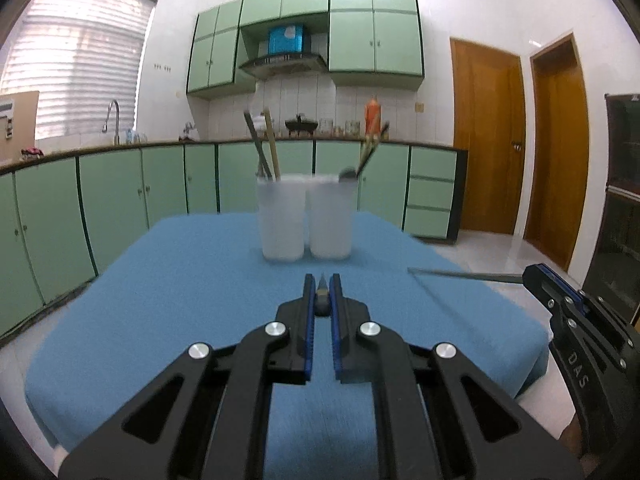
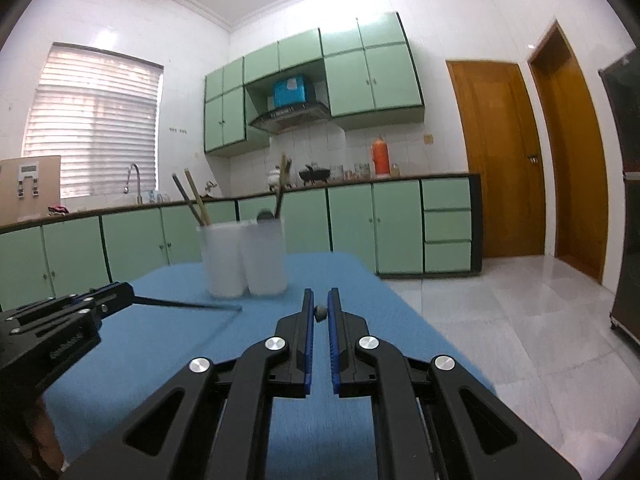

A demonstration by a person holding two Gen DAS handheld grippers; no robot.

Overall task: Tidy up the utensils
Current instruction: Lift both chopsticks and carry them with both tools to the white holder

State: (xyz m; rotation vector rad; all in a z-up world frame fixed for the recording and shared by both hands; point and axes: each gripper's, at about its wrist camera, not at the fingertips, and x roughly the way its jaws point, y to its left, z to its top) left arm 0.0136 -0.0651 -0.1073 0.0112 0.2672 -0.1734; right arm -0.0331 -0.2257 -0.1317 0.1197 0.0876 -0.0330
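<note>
Two frosted white cups stand side by side on the blue tablecloth (image 1: 192,280). The left cup (image 1: 281,220) holds chopsticks (image 1: 264,144). The right cup (image 1: 331,218) holds a spoon (image 1: 347,174) and dark utensils. My left gripper (image 1: 322,292) is shut on a thin dark chopstick seen end-on (image 1: 322,300); from the right wrist view it runs sideways (image 2: 188,303). My right gripper (image 2: 319,308) is shut on another thin chopstick (image 2: 320,313), which shows as a long grey rod in the left wrist view (image 1: 464,274). Both are held above the cloth in front of the cups (image 2: 244,258).
Green kitchen cabinets (image 1: 120,192) and a counter with a sink tap (image 1: 114,120) run behind the table. Two wooden doors (image 1: 488,160) and a tiled floor (image 2: 500,320) lie to the right. A dark appliance (image 1: 624,200) stands at the far right.
</note>
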